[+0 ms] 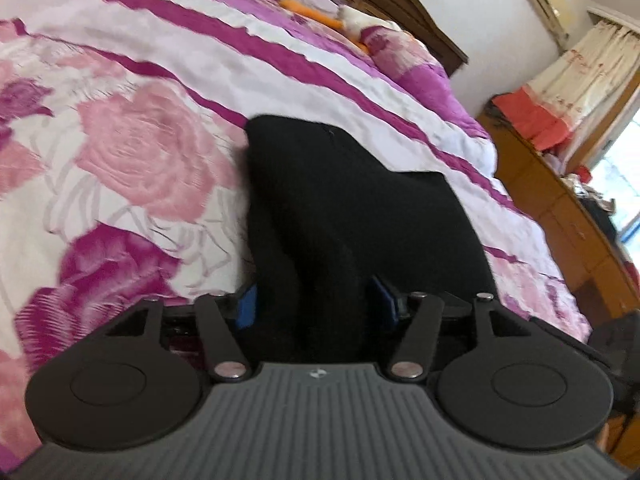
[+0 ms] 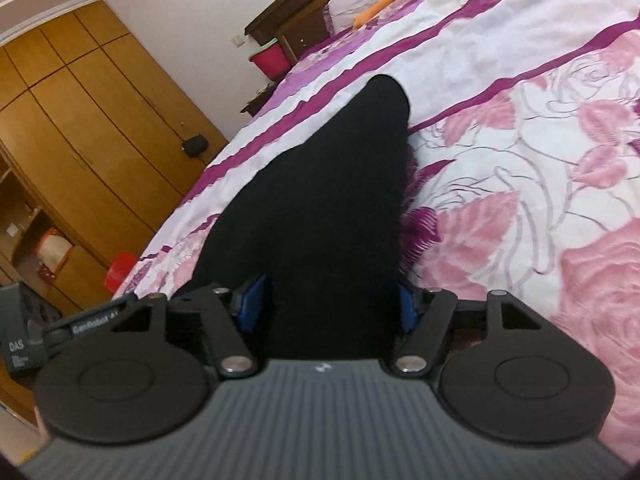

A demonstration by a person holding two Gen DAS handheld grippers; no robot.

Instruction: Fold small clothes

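Left wrist view: left gripper (image 1: 316, 300) with blue-padded fingers (image 1: 247, 305) clamped on a bunched edge of the black garment (image 1: 344, 200), cloth filling the gap between the pads and running forward onto the bed (image 1: 132, 128) with its pink-and-purple rose quilt; wooden headboard (image 1: 420, 16) and an orange soft toy (image 1: 316, 12) at the far end, wooden dresser (image 1: 560, 208) beside the bed. Right wrist view: right gripper (image 2: 332, 304) with fingers (image 2: 253, 300) likewise clamped on the black garment (image 2: 328, 208), fabric tapering forward to a rounded end over the bed (image 2: 520, 152); wooden wardrobe (image 2: 88, 120) left of frame, pink bin (image 2: 272, 60) near the headboard (image 2: 304, 4).
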